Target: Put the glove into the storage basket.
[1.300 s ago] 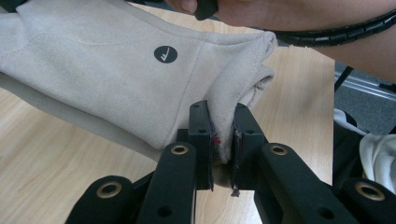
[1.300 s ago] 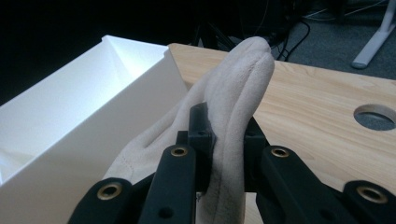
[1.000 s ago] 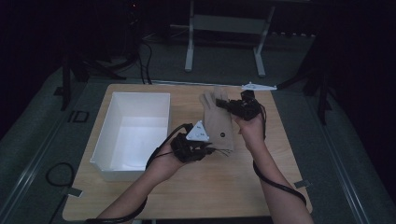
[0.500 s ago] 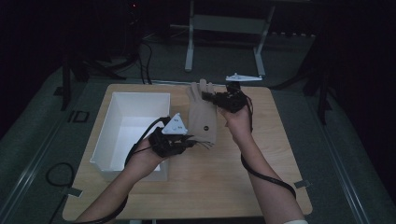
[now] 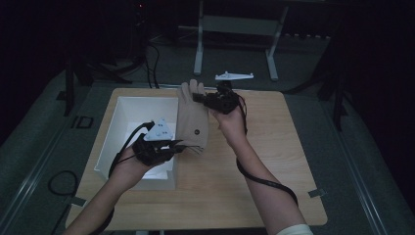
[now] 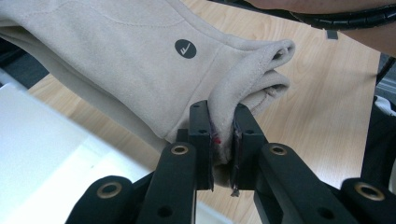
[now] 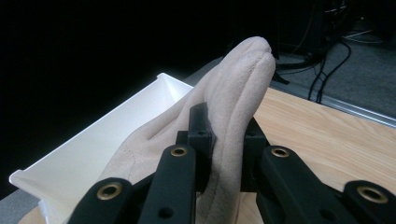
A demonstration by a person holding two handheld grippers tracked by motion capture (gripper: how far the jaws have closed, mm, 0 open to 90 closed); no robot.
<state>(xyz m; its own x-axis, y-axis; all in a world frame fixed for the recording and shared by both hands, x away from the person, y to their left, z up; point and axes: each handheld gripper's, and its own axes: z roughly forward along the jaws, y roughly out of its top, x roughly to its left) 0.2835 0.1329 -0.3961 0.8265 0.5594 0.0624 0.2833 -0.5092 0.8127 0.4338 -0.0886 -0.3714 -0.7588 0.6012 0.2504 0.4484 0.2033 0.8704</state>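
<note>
Glove (image 5: 192, 117) fabric is held stretched between both tools at the centre of the high view, its long axis running from the upper middle of the frame, where the fingers point, down toward the cuff at lower centre. The left gripper (image 5: 180, 146) is clamped on the cuff edge, and the right gripper (image 5: 197, 98) is clamped on the finger end; in each gripper view the black jaws are seen pressed onto beige cloth. The coming move is judged to turn on one relation: the white box (image 5: 113, 128) lies directly to the left of the glove in the frame, just beside it, with the left gripper nearer to it and already above its lower right corner. The glove is carried clear of the wooden table (image 5: 274, 161). A round dark logo (image 6: 185, 48) and the folded cuff opening are shown close up in the left gripper view, while the right gripper view shows the box wall beyond the fingertip.
</note>
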